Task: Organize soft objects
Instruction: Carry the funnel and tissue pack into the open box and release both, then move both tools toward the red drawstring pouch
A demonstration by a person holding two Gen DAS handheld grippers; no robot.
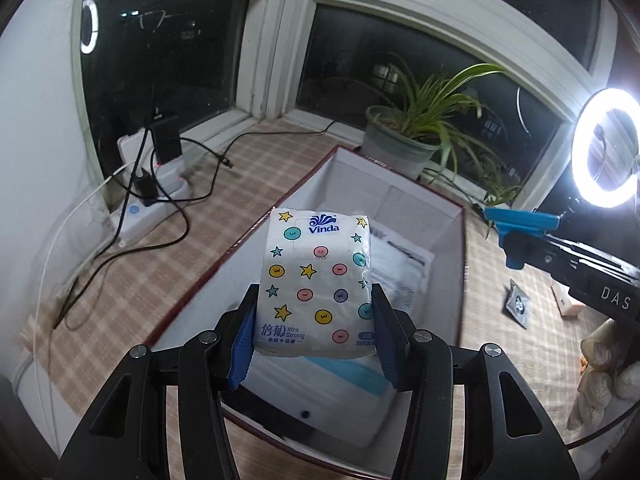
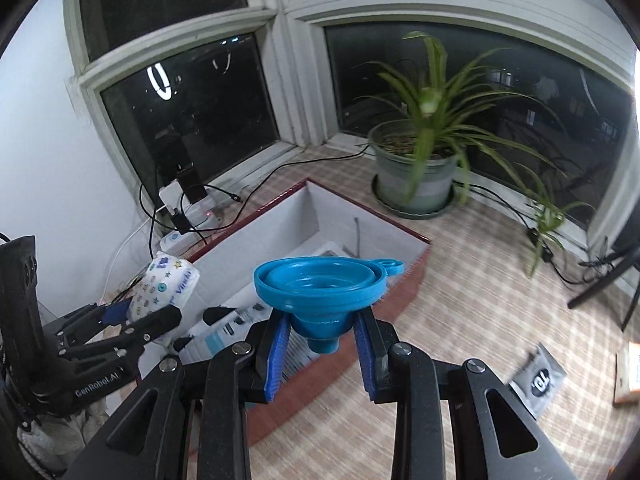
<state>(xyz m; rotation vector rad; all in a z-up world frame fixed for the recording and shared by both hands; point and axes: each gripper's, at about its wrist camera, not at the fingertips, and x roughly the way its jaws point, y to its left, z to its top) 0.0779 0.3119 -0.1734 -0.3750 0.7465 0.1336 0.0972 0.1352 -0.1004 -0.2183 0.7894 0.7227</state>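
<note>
Inside the white box [image 1: 452,216]: flat printed packets [image 1: 404,264]. Above it, left tongs [image 1: 316,312] clamping a tissue pack [image 1: 316,280], right tongs [image 2: 322,332] gripping a blue funnel [image 2: 320,284], both angled downward.

The tissue pack [image 1: 316,284] is a soft white packet printed with coloured stars and smiley dots under a blue Vinda logo; it sits lengthwise, clamped at its near end, raised over the near part of the open box [image 1: 440,208]. The blue funnel [image 2: 320,284], collapsible, with a ringed rim and a small hanging loop, stands upright, spout down, pinched at its cone above the box's near right edge.
</note>
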